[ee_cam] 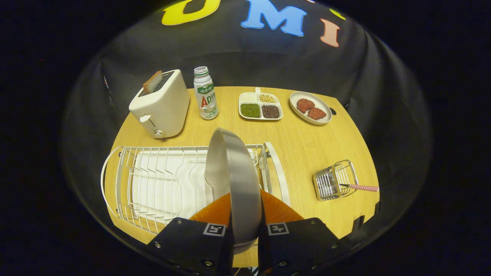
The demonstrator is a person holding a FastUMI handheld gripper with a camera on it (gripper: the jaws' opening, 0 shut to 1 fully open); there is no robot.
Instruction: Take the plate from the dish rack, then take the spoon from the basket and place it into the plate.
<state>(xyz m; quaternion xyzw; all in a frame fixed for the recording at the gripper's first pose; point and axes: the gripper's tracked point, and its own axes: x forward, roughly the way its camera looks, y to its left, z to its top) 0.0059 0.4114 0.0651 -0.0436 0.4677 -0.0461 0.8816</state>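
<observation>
The gripper [245, 230] has its jaws closed on the plate [236, 180], held edge-on above the rack [153, 184] on the counter [307, 145]. The spoon [360, 187] (handle sticking out) lies in the basket [333, 182], well right.

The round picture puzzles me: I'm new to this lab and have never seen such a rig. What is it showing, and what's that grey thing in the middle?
A person holds a two-finger claw in one hand, and a fisheye camera rides on it, looking forward along the fingers. The grey thing is a plate, seen edge-on, gripped between both fingers above a white dish rack. On the wooden table beyond stand a toaster, a bottle, a tray of beans and a dish of meat. Right of the rack is a wire basket with a spoon sticking out.
</observation>
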